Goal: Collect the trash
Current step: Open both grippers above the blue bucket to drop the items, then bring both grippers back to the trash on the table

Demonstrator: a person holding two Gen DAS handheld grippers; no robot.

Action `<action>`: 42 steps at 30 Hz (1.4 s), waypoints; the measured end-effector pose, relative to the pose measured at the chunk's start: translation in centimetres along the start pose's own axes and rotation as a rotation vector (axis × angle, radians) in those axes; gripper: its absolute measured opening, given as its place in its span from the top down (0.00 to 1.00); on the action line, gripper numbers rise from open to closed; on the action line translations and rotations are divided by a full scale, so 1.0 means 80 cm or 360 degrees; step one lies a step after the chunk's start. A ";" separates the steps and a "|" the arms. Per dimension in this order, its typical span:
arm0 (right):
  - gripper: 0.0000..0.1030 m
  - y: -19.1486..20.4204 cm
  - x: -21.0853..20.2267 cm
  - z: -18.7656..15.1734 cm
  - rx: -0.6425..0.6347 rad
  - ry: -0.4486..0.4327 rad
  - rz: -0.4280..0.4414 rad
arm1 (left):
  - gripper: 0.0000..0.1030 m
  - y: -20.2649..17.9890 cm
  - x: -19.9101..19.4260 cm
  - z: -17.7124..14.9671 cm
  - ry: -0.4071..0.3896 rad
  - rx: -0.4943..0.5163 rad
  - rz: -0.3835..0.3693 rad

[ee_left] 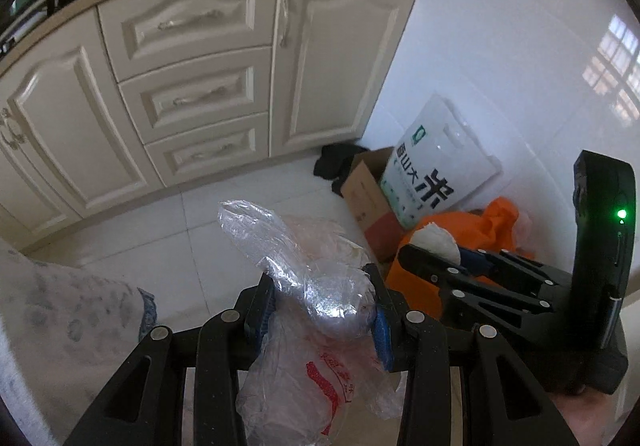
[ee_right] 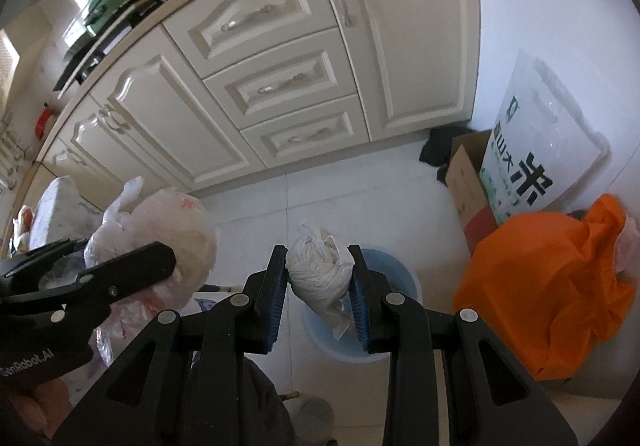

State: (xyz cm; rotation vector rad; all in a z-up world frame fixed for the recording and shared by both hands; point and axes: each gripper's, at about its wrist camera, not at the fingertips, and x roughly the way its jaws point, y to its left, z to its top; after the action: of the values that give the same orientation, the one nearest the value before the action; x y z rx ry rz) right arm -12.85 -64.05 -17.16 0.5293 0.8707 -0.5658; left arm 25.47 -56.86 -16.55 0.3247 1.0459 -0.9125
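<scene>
Cream cabinet doors (ee_right: 168, 118) are showing above white floor tiles (ee_right: 256, 214); an orange bag (ee_right: 552, 286) is glowing beside a white rice sack (ee_right: 536, 150) printed in black and green, a brown cardboard box (ee_right: 468, 190), and a pale blue bin (ee_right: 400, 278); a clear plastic bag (ee_left: 304, 286) is bearing red print.

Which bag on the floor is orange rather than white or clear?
The orange bag, slumped beside the cardboard box. The rice bag is white with black characters; the clear plastic bag is clamped in the left claw.
</scene>
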 end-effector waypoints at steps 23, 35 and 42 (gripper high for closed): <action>0.00 -0.005 -0.045 -0.001 0.0184 -0.0070 -0.0038 | 0.01 0.003 -0.149 -0.071 -0.0395 -0.0125 0.0229; 0.00 0.148 -0.138 0.009 -0.0092 -0.0279 0.0091 | 0.01 0.056 -0.352 -0.225 -0.0771 -0.0278 0.0351; 0.00 0.271 -0.182 -0.002 -0.0298 -0.0371 0.0260 | 0.01 0.089 -0.470 -0.346 -0.0949 -0.0430 0.0536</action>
State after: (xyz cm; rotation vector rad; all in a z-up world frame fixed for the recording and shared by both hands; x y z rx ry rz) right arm -6.40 -44.58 -1.06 0.3519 0.6443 -0.3833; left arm 7.25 -16.76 0.50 -0.0081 0.5273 -0.5029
